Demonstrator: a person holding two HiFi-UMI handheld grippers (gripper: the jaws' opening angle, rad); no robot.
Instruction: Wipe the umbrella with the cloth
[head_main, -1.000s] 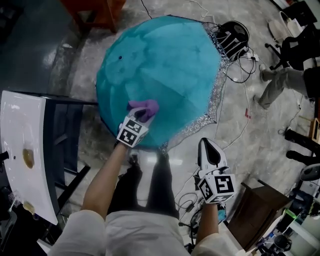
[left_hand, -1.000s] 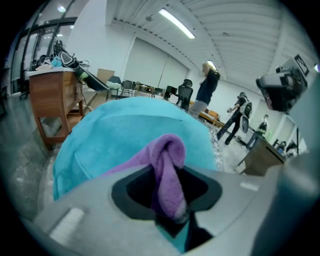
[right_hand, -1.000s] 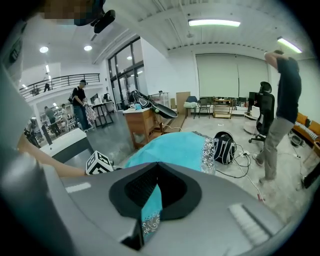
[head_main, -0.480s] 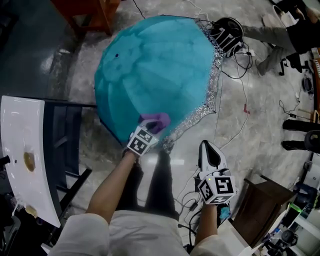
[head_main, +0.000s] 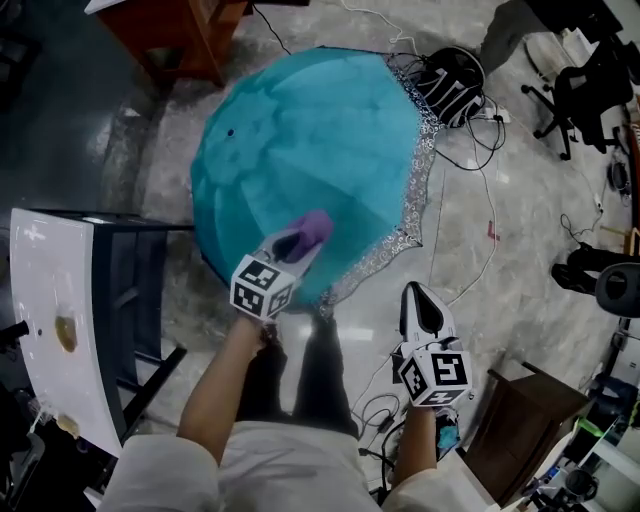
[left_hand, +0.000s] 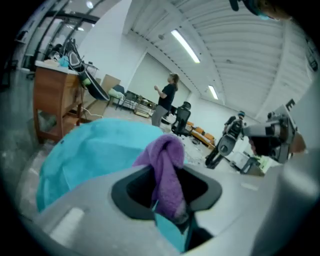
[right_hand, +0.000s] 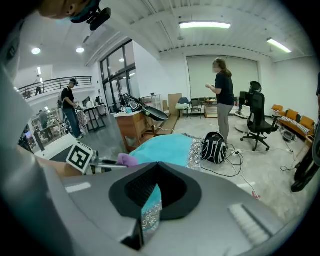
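Observation:
An open teal umbrella (head_main: 310, 150) with a silver lace rim lies canopy-up on the floor; it also shows in the left gripper view (left_hand: 90, 150) and the right gripper view (right_hand: 167, 147). My left gripper (head_main: 305, 238) is shut on a purple cloth (head_main: 314, 227), held just above the canopy near its front edge. The cloth (left_hand: 167, 160) hangs bunched between the jaws of the left gripper (left_hand: 167, 200). My right gripper (head_main: 416, 292) hovers to the right of the umbrella's front rim, apart from it, jaws together. In its own view the right gripper (right_hand: 150, 200) holds no object.
A white tabletop (head_main: 40, 320) on a dark frame (head_main: 130, 270) stands at the left. A black striped backpack (head_main: 452, 80) and cables (head_main: 480, 250) lie beside the umbrella's far right. Wooden furniture (head_main: 190, 30), a brown box (head_main: 520, 410), an office chair (head_main: 590, 80). A person (right_hand: 222, 90) stands far off.
My left gripper slid the cloth toward the umbrella's front edge, then lifted it off the canopy. The right gripper stayed put. A person walking at the right has left the head view.

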